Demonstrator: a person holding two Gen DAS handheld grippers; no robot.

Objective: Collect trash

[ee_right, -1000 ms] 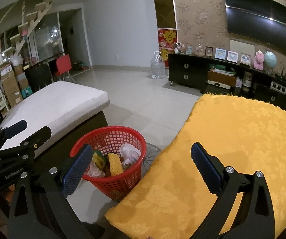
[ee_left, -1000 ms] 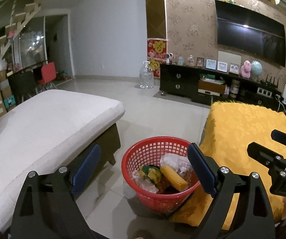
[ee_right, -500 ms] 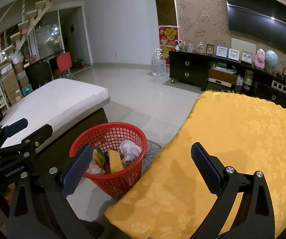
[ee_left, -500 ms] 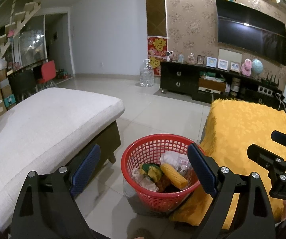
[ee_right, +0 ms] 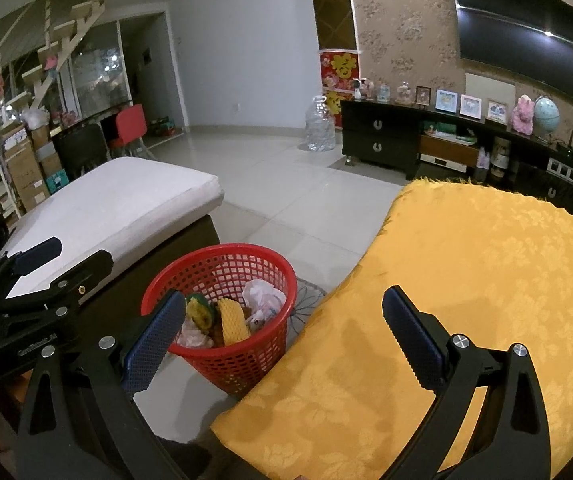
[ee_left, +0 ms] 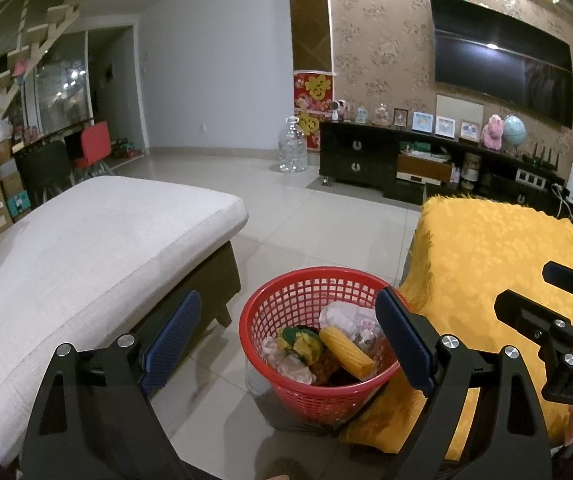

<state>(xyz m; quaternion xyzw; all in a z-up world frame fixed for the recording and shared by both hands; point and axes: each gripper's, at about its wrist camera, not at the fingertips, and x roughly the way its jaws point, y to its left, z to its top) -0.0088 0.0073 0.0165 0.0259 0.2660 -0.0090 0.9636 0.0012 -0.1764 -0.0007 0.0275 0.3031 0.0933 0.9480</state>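
Red mesh basket (ee_left: 314, 384), floral-patterned yellow cloth (ee_right: 486, 280)

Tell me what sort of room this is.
A home living room, most likely: a wall-mounted television hangs above a dark media cabinet lined with framed pictures and ornaments, and a white cushioned sofa seat faces it across a tiled floor.

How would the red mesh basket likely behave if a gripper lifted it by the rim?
The red basket looks like thin plastic mesh, so probably light and a bit flexible. Its base is narrower than its rim, and the corn cob sits to one side, so it may tip.
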